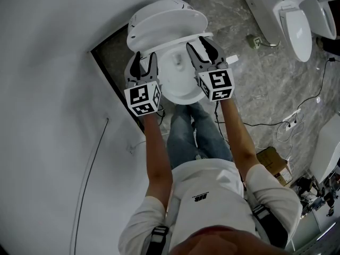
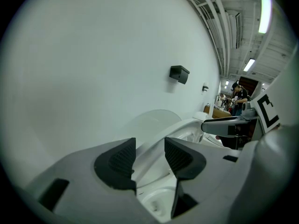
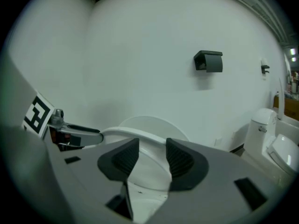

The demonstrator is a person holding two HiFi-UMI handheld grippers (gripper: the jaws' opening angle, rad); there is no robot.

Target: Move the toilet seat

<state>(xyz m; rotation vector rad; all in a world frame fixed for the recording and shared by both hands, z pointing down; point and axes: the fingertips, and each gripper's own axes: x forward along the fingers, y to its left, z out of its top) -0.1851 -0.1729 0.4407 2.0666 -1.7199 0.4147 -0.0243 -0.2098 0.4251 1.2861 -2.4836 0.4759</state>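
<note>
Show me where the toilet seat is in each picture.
Head view: toilet seat, upper centre, a thin white strip.
Left gripper view: it sits right of centre, rising from between the jaws.
Right gripper view: it sits left of centre, arcing between the jaws.
Shared landmark: the raised lid behind it.

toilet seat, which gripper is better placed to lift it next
Probably right: the right gripper appears clamped on the toilet seat rim. The left gripper straddles the seat too, but pad contact is unclear.

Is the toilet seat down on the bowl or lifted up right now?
Partly lifted: the toilet seat arcs clear above the bowl, short of the upright lid.
</note>
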